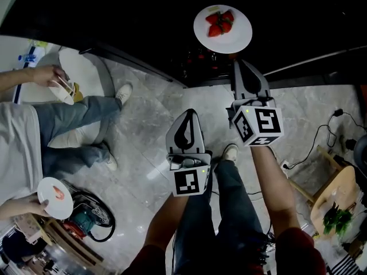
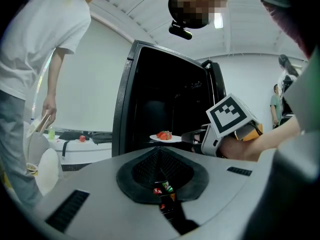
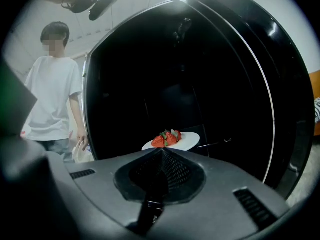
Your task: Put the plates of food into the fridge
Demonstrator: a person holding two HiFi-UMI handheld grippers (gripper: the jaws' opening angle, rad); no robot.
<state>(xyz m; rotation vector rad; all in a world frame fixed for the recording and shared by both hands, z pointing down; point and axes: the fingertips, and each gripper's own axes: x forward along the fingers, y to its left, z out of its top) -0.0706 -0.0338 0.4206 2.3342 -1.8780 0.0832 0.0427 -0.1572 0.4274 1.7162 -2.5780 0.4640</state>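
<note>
Right gripper (image 1: pixel 239 63): jaws clamped on the near rim of the plate (image 1: pixel 238 34), holding it level
Plate: white, carrying cut strawberries (image 1: pixel 220 23), held out at the dark opening of the fridge (image 1: pixel 132 16)
Left gripper (image 1: pixel 187 114): jaws pressed together with nothing between them, lower than the right gripper and to its left, touching nothing
Second plate (image 1: pixel 54 198): well apart at the far left, held by another person (image 1: pixel 23 136)
</note>
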